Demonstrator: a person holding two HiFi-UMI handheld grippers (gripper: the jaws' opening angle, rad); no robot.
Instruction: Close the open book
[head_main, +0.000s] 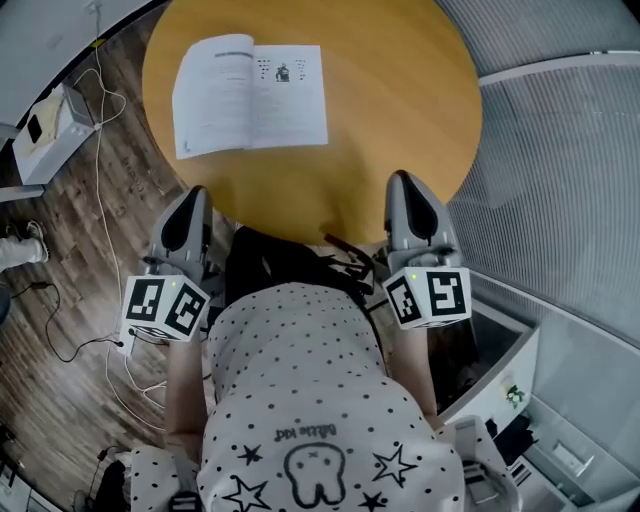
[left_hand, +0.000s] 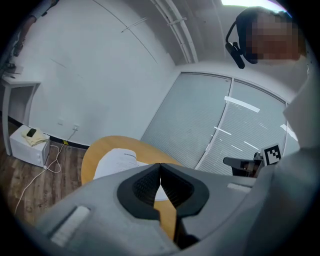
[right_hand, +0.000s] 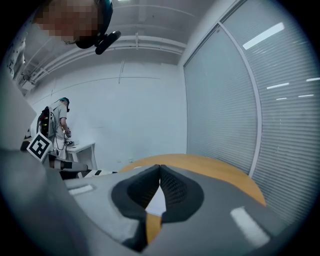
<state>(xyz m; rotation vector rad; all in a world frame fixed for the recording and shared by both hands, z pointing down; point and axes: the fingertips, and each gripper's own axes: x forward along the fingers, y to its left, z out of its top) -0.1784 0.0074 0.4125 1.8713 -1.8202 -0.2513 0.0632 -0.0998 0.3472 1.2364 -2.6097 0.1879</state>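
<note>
Head view: open white paper book (head_main: 250, 95) at 11 o'clock on round orange wood table (head_main: 390, 110); left gripper (head_main: 190, 200) & right gripper (head_main: 405, 185) by 6 o'clock edge, jaws together, seemingly empty

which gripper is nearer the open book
The left gripper: the open book lies on the left part of the table, ahead of it, while the right gripper sits farther off.

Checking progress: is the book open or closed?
Open: the book lies flat on the table, both pages spread face up.
</note>
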